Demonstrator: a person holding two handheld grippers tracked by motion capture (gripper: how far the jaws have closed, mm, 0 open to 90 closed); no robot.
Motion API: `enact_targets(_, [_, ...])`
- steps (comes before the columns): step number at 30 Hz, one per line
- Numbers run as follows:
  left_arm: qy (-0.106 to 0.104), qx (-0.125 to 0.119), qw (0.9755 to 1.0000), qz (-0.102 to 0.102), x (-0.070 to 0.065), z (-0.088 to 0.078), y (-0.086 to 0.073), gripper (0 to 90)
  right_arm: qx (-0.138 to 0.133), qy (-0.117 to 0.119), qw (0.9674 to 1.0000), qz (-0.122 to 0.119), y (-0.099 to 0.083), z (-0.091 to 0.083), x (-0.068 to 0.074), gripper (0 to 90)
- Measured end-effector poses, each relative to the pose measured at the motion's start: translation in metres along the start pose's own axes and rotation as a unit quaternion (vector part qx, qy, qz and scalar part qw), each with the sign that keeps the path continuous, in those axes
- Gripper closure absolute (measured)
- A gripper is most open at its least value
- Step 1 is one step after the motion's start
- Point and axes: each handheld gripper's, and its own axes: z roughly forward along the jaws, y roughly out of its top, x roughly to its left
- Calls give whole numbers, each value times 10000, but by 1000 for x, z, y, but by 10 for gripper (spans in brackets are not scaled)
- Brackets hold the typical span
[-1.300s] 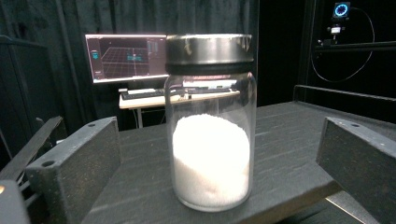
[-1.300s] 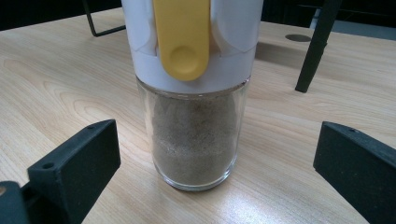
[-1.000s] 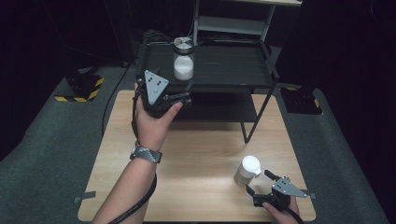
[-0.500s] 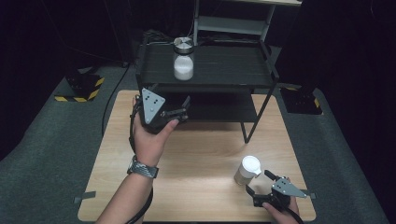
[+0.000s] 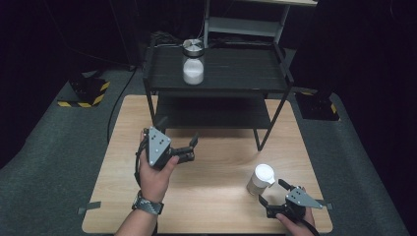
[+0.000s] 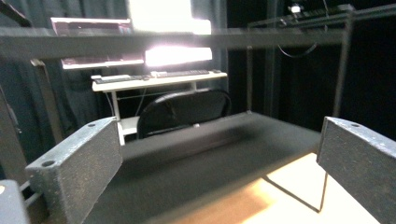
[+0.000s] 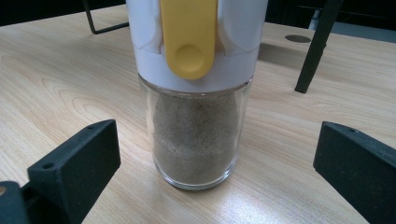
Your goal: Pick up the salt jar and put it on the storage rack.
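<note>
Item: glass shaker [image 7: 195,116], part full of pale brown powder, white cap with a yellow flip tab [image 7: 188,35]. It stands upright on the worktop [image 5: 216,196] near the front right corner, just ahead of my right gripper [image 5: 273,192]. My right jaws are spread wide, one to each side of the glass and apart from it; nothing is held.

Item: second jar [image 5: 193,63], clear with a metal lid and white contents, upright on the top shelf of the black wire rack [image 5: 260,73] at the back of the worktop, well apart from both my grippers.

Item: left gripper [image 5: 191,145], in my left hand [image 5: 153,174] above the worktop in front of the rack's lower shelf. Its jaws are spread and empty, pointed toward that shelf.

Risks, as I judge them:
- The shaker is tall and top-heavy under that cap. If my right jaws close off-centre, one pad would meet the glass first and could push it along or tip it over.
- Smooth glass may slip in the pads if I grip low and lift fast; a grip on the cap could pop the yellow tab and spill powder.
- The rack leg [image 7: 316,44] stands just behind the shaker; a forward shove could knock the glass against it.
- My left jaws sit near the rack's edge; a careless reach could jolt the frame and shake the jar above.
</note>
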Motion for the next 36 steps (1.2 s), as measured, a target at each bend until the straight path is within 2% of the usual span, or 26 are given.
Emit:
enact_targets(7, [-177,271,9995,-58,-6,-13,-26,3,5,5,10000,3,0,0,0,2])
enact_targets(8, [-177,271,9995,-58,-6,-13,-26,3,9,8,10000,6,0,0,0,2])
enact_targets(10, [-280,421,9987,-71,-6,-17,-37,3,14,3,10000,-3,1,0,0,2])
enact_targets(13, [-298,511,9982,-68,-8,-19,-43,3,7,4,10000,-38,0,0,1,1])
enact_targets(15, [-330,593,9976,-146,-8,-22,-50,3,6,5,10000,-38,0,0,1,2])
enact_targets(16, [-309,645,9974,-121,-10,-25,-57,3,2,7,10000,-35,0,0,1,2])
enact_targets(22, [-304,1049,9938,-208,-9,-33,-78,3,7,15,10000,-25,0,0,0,2])
enact_targets(26, [-307,1172,9923,-249,-8,-36,-88,4,15,9,10000,-52,0,0,1,2])
enact_targets(27, [-301,1291,9908,-285,-8,-38,-92,4,16,9,10000,-46,1,0,1,2])
enact_targets(36, [-534,1624,9851,-168,-8,-41,-106,6,12,-13,10000,-45,0,0,2,2])
